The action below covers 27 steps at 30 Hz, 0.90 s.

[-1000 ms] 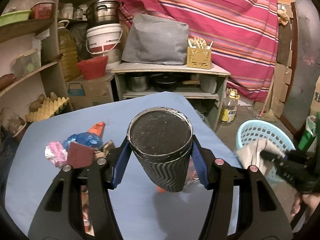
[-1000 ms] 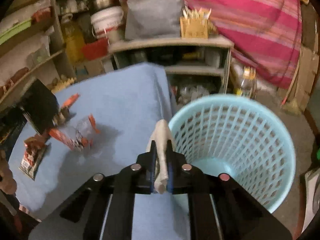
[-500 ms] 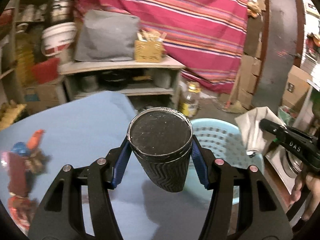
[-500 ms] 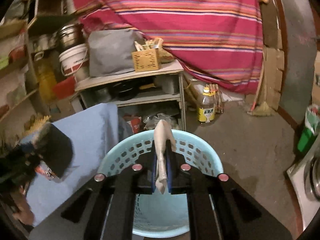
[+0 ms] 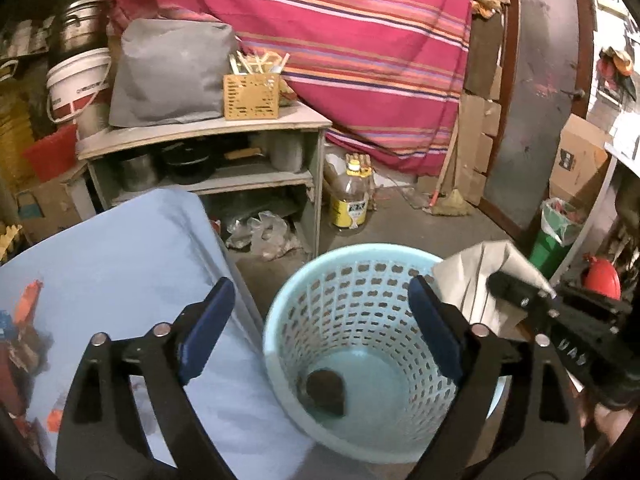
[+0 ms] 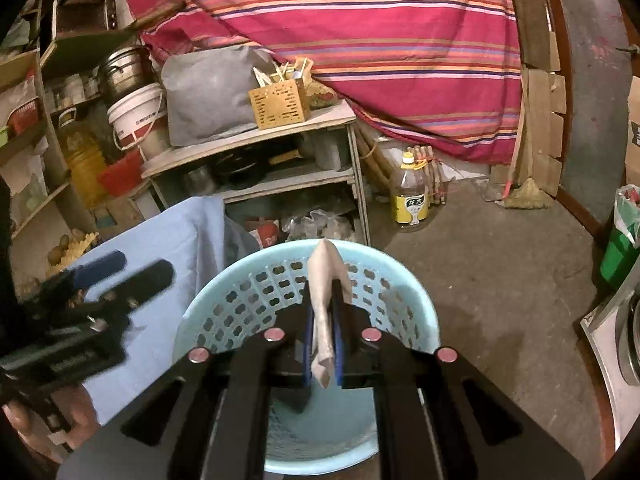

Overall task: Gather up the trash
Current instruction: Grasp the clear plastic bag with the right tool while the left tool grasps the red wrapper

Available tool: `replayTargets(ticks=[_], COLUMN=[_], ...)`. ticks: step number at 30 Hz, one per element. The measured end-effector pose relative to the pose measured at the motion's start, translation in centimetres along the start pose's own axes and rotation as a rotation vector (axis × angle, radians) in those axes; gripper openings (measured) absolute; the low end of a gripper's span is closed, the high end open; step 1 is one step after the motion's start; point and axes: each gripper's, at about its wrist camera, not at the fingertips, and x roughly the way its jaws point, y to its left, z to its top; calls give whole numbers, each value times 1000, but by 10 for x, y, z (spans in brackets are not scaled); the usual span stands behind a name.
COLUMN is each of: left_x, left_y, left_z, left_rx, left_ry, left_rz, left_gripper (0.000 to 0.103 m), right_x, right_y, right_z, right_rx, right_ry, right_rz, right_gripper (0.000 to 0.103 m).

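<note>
Landmark: light-blue perforated basket [image 5: 360, 344] on the floor, just beside the edge of the blue-covered table [image 5: 120, 264].

Left gripper [image 5: 320, 332]: poised above the basket's mouth, jaws opening and spread wide, nothing between the blue pads [image 5: 208, 332]. Dark cup [image 5: 325, 392] lying at the bottom of the basket, directly below the gap between the fingers, blurred.

Right gripper [image 6: 324, 332]: also above the basket, toward its near rim in the right wrist view, jaws clamped narrowly on a crumpled beige paper [image 6: 326, 292] that stands up between the pads and projects above them. Same paper visible in the left wrist view at the basket's right rim [image 5: 476, 280], with the right gripper's black body behind it.

Remaining trash [image 5: 20, 332]: red, orange and blue wrappers on the table, well apart from the basket, at the left border of the left wrist view.

Behind the basket: grey shelf unit [image 5: 208, 152], yellow-labelled bottle [image 5: 352, 196] on the floor beside it, striped red cloth [image 5: 360, 40] hanging beyond.
</note>
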Motion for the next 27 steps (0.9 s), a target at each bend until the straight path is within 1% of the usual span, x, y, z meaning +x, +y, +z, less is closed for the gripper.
replayTargets(ticks=[1, 3, 4, 5, 6, 8, 10, 15, 17, 20, 23, 27], left_x=[-6, -16, -24, -29, -34, -50, -63, -97, -114, -133, -149, -160], left_y=[5, 12, 17, 23, 28, 40, 50, 88, 110, 137, 172, 208], left_z=[-1, -3, -5, -6, -7, -12, -18, -37, -49, -63, -80, -101], left_rx=[-8, -6, -4, -6, -10, -18, -29, -67, -79, -85, -106, -136], left_ry=[-12, -31, -42, -47, -51, -60, -69, -72, -74, -64, -49, -23], left_rz=[16, 45, 70, 83, 90, 116, 143, 208, 249, 305, 362, 412], left_gripper=[92, 94, 95, 95, 95, 96, 97, 97, 98, 98, 98, 98], right_x=[2, 7, 9, 10, 11, 10, 11, 6, 1, -5, -12, -13], right_y=[3, 7, 7, 8, 10, 13, 16, 37, 50, 71, 89, 115], right_z=[-1, -1, -1, -2, -2, -3, -4, -10, -13, -19, -24, -30], right_rx=[-7, -13, -12, -11, -7, 1, 11, 0, -16, -44, -43, -52], right_ry=[6, 20, 25, 25, 22, 10, 16, 2, -16, -38, -58, -60], right_rz=[0, 2, -4, -12, -28, -49, -48, -70, -70, -84, -73, -68], right_gripper=[9, 14, 20, 45, 67, 69, 69, 87, 92, 95, 98, 98])
